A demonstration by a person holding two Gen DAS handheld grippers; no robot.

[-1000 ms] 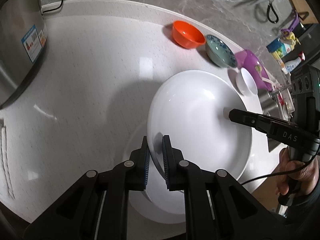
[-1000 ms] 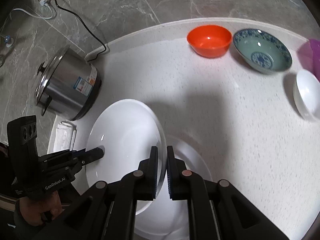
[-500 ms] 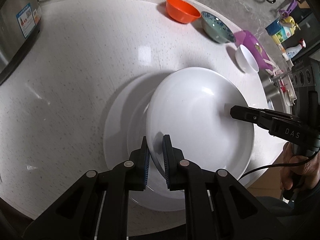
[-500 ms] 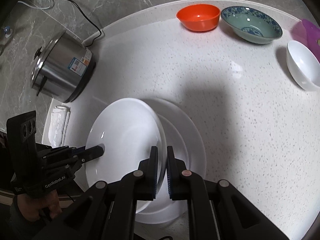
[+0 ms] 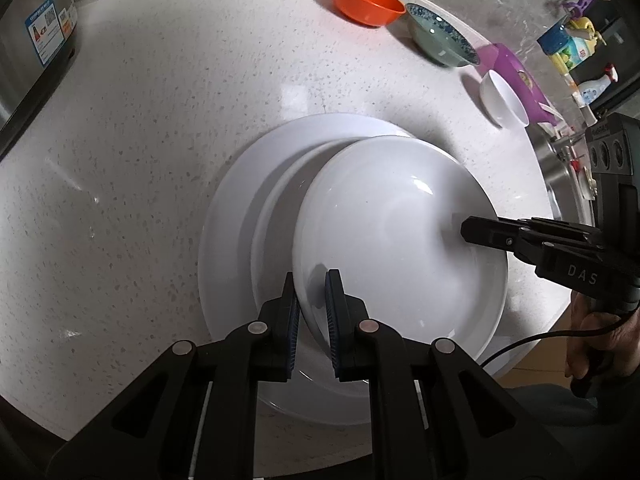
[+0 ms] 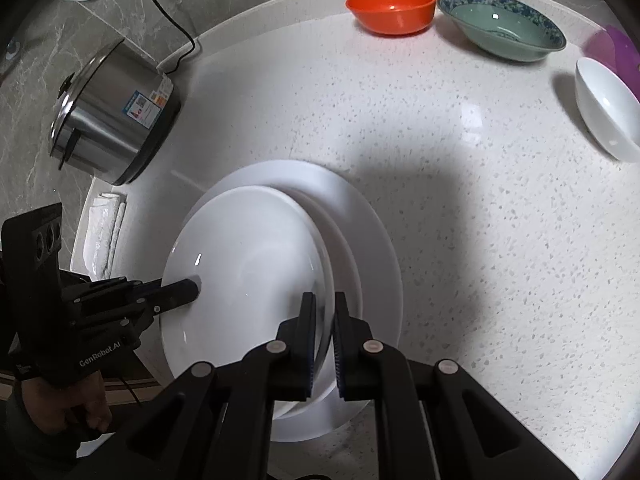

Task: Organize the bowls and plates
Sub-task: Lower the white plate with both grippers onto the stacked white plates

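Observation:
A white plate [image 5: 400,240] [image 6: 248,264] is held by both grippers above a larger white plate [image 5: 236,208] [image 6: 372,232] on the counter. My left gripper [image 5: 312,304] is shut on its near rim; it also shows in the right wrist view [image 6: 188,290] at the plate's left rim. My right gripper [image 6: 323,320] is shut on the opposite rim; it shows in the left wrist view [image 5: 470,232]. Along the counter's far side stand an orange bowl [image 5: 366,0] [image 6: 392,8], a blue-patterned green bowl [image 5: 440,38] [image 6: 500,26] and a small white bowl [image 5: 504,98] [image 6: 608,108].
A steel rice cooker [image 6: 112,116] [image 5: 28,40] stands at the counter's left with a folded white cloth [image 6: 104,232] beside it. A purple item [image 5: 516,76] [image 6: 612,48], bottles [image 5: 568,44] and a sink edge [image 5: 560,168] are at the right.
Both grippers have carried the held plate up and back; the larger plate beneath, mostly hidden a second ago, is now widely visible. Grips are unchanged.

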